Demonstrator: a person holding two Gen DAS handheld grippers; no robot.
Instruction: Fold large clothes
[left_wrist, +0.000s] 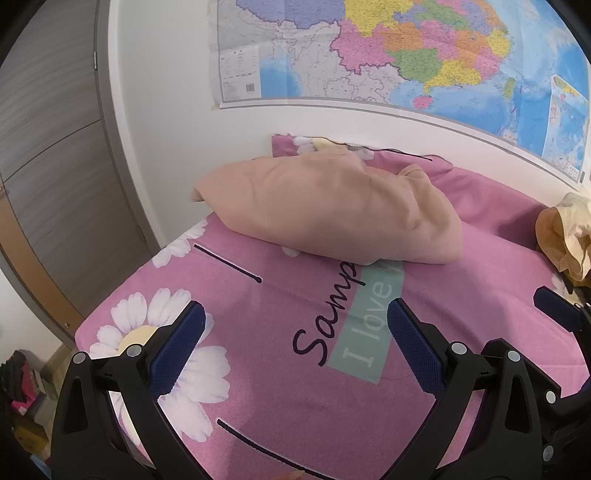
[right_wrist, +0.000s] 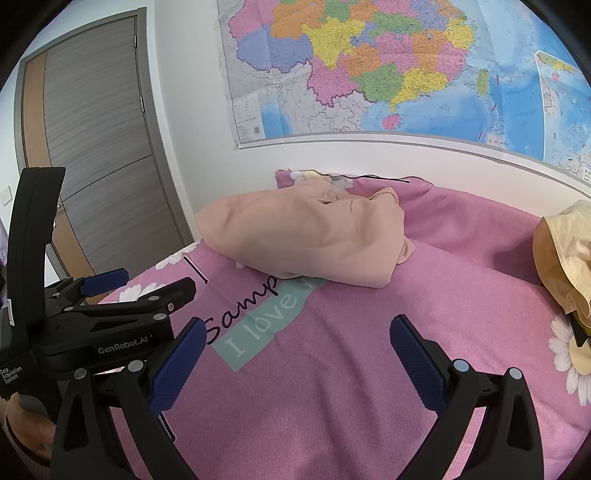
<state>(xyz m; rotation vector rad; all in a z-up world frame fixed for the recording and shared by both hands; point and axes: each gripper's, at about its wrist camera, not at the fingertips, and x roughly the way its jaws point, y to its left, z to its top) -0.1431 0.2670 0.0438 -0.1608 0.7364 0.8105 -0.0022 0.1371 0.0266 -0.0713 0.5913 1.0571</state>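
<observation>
Peach garment lies bunched on the pink bed near the wall, under a map. Left tongs and right tongs gape wide, empty. Only the right view shows the left tool's whole body; the left view alone shows floor clutter.

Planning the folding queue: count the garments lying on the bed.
2. A peach garment lies bunched at the far side of the pink bedspread near the wall; a yellow garment sits crumpled at the right edge, partly cut off. More may lie outside view.
</observation>
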